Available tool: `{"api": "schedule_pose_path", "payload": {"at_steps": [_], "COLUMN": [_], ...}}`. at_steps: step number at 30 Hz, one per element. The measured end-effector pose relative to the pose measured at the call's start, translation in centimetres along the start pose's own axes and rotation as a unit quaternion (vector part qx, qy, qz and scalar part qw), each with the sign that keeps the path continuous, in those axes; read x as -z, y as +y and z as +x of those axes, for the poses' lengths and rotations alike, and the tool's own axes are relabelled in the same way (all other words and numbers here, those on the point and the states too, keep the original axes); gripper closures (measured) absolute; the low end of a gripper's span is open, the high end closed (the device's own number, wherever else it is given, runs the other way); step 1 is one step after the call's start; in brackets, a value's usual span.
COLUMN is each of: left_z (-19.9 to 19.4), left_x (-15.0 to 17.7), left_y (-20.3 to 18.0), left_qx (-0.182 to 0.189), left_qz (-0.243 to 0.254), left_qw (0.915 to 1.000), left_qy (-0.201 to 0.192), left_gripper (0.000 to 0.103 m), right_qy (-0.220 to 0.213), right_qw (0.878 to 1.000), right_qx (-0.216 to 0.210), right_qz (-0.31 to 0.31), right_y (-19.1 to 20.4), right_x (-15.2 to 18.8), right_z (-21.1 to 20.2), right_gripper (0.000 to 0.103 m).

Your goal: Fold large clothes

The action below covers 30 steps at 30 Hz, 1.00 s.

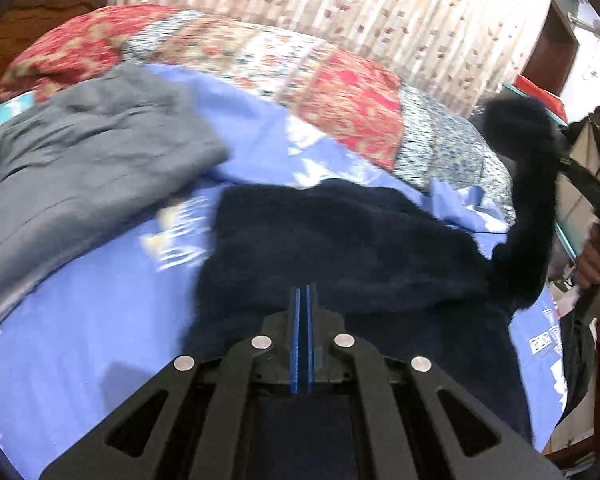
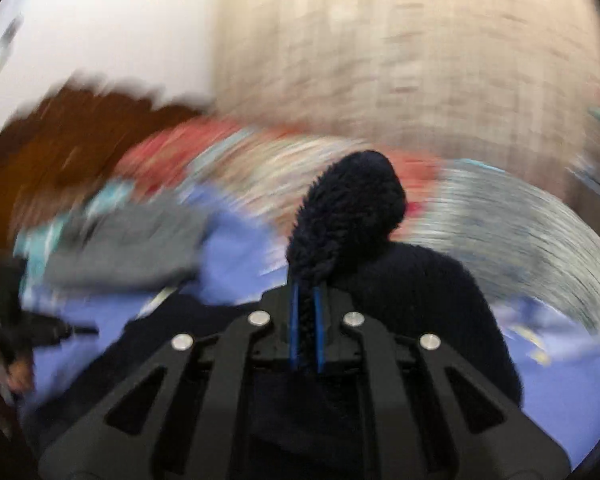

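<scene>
So there's a dark navy fleece garment [image 1: 340,240] spread over a bed with a light blue printed sheet [image 1: 80,340], taking up the middle and right of the left wrist view. One long fuzzy part of it, looks like a sleeve [image 1: 528,200], is pulled up off the bed on the right side of that view. It runs up toward the right gripper [image 1: 592,184], with the person's hand [image 1: 592,264] visible just below it at the frame edge.

In the right wrist view the right gripper [image 2: 306,312] is clamped on that fleece sleeve [image 2: 348,208]. The fluffy fabric sits pinched between the two blue pads and bulges out past the tips. That view is pretty smeared, so the background is mostly blur.

The left gripper [image 1: 303,300] has its pads pressed together, right over the navy fleece. I can't tell whether any fabric is actually caught between them.

A grey garment [image 1: 80,168] lies crumpled on the sheet to the left, apart from the navy one. Behind both runs a red and floral patchwork quilt [image 1: 260,60], with a patterned curtain [image 1: 360,8] behind that.
</scene>
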<state>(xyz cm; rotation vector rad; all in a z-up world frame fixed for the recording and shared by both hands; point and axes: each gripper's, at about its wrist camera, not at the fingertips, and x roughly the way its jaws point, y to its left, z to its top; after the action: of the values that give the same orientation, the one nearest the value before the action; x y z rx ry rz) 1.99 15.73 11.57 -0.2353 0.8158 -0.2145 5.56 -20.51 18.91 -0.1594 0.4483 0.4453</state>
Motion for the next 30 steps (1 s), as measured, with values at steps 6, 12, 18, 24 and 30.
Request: {"api": "schedule_pose_path", "payload": {"at_steps": [6,12,18,24,30], "left_z": [-0.7,0.7,7.1,19.1,19.9], "left_x": [0.9,-1.1,-4.1,-3.6,-2.8], "left_y": [4.3,2.1,-3.7,-4.0,-4.4], "left_qx": [-0.01,0.023,0.03,-0.04,-0.051], "left_qz": [-0.042,-0.02,0.049,0.074,0.093], "left_qw": [0.9991,0.9995,0.9983,0.9908,0.9917], "left_qy": [0.006,-0.013,-0.007,0.106,0.073], "left_gripper": [0.077,0.077,0.077,0.077,0.077], "right_qy": [0.144,0.116,0.12,0.185,0.175], "right_qw": [0.979,0.988,0.983,0.944,0.938], "right_qx": [-0.079,-0.101,0.029,0.099,0.081], "right_qz": [-0.118,-0.008,0.137,0.253,0.289], "right_y": [15.6,8.8,-5.2,-15.2,-16.5], "right_x": [6.3,8.2,12.0,20.3,21.5], "right_z": [13.6,8.5,3.2,5.7,8.4], "right_gripper": [0.066,0.044,0.042,0.042,0.039]}}
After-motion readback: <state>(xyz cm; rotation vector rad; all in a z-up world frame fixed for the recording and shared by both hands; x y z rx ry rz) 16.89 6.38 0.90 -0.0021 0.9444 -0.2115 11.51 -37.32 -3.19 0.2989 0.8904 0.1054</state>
